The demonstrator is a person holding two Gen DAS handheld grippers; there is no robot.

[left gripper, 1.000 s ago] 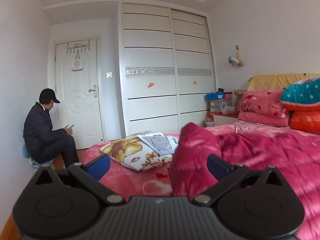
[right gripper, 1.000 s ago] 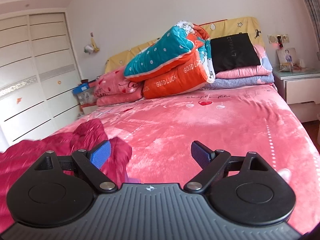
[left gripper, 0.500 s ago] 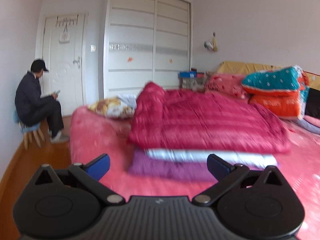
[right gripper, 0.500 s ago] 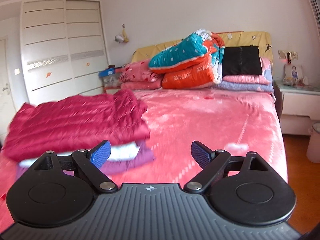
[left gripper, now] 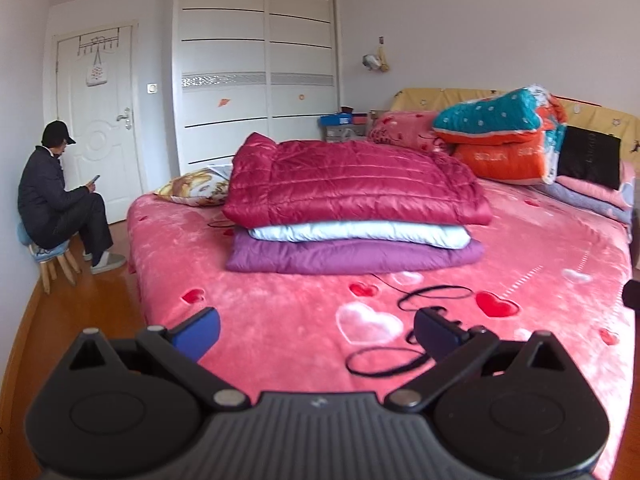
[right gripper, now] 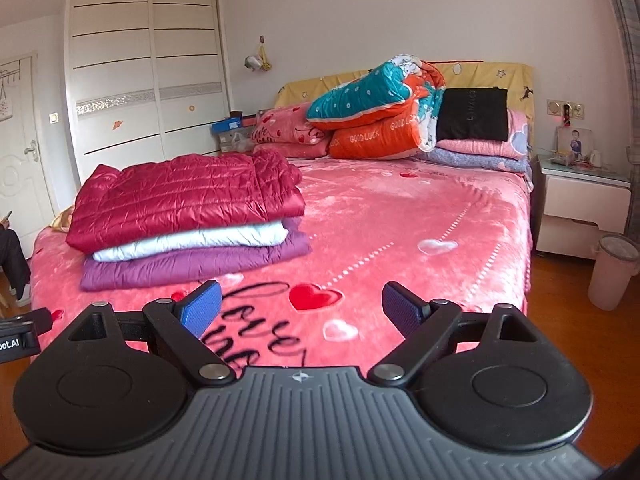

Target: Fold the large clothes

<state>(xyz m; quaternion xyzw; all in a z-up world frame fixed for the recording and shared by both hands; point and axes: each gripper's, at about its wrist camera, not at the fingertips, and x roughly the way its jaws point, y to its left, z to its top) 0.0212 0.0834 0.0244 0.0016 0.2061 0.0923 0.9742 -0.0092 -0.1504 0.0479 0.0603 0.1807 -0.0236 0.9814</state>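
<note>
left gripper [left gripper: 316, 330]: spread apart, empty | right gripper [right gripper: 301, 307]: spread apart, empty | folded red jacket [left gripper: 352, 184]: tops white and purple stack on bed [left gripper: 280, 320], ahead of both, well apart | long axis crosswise | nearer left.

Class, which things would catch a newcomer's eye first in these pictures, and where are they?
A stack of three folded garments sits mid-bed: crimson puffer jacket on top, pale blue and purple beneath. A teal-and-orange quilt is heaped by the headboard, and a seated person waits near the door.
</note>
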